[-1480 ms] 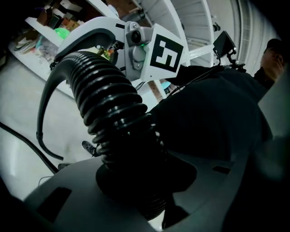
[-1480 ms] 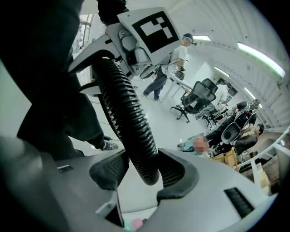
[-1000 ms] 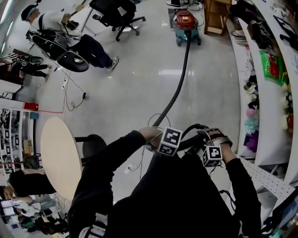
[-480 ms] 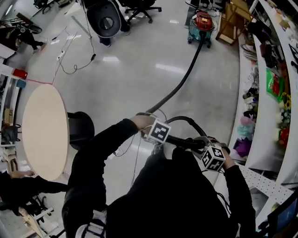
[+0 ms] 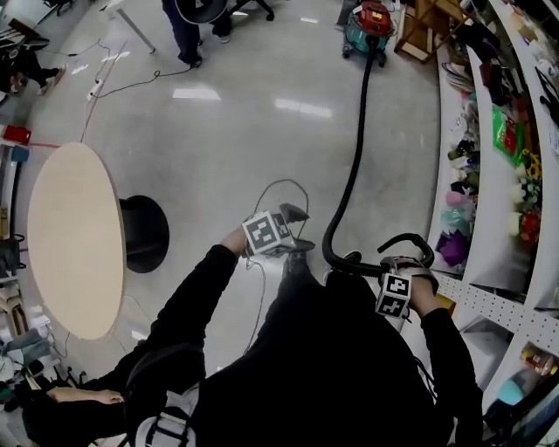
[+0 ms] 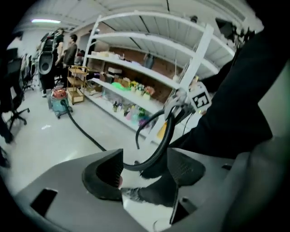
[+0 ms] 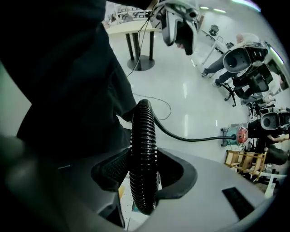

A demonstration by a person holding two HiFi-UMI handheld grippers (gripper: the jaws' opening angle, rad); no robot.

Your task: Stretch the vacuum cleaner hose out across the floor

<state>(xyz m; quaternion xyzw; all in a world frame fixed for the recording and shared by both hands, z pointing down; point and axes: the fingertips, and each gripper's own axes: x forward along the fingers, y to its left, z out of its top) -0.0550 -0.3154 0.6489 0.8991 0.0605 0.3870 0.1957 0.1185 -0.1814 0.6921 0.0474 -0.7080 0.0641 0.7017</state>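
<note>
The red and teal vacuum cleaner (image 5: 369,26) stands far off on the floor. Its black ribbed hose (image 5: 356,148) runs from it towards me and bends by my feet. My right gripper (image 5: 402,264) is shut on the hose near its free end; in the right gripper view the hose (image 7: 143,149) stands upright between the pads of this gripper (image 7: 144,174). My left gripper (image 5: 297,230) is left of the bend and apart from it. Its jaws have just been opening and hold nothing. In the left gripper view, the left gripper (image 6: 145,170) looks at the hose (image 6: 158,149) farther off.
A round beige table (image 5: 74,236) on a black base (image 5: 144,231) stands at the left. White shelves (image 5: 489,175) with goods line the right side. A thin cable (image 5: 279,188) loops on the floor ahead. A person's legs (image 5: 188,35) and a wooden cart (image 5: 419,26) are far off.
The left gripper has let go of the hose and swung left, away from it. The right gripper has carried the hose end to the right. The hose now lies straighter towards the vacuum.
</note>
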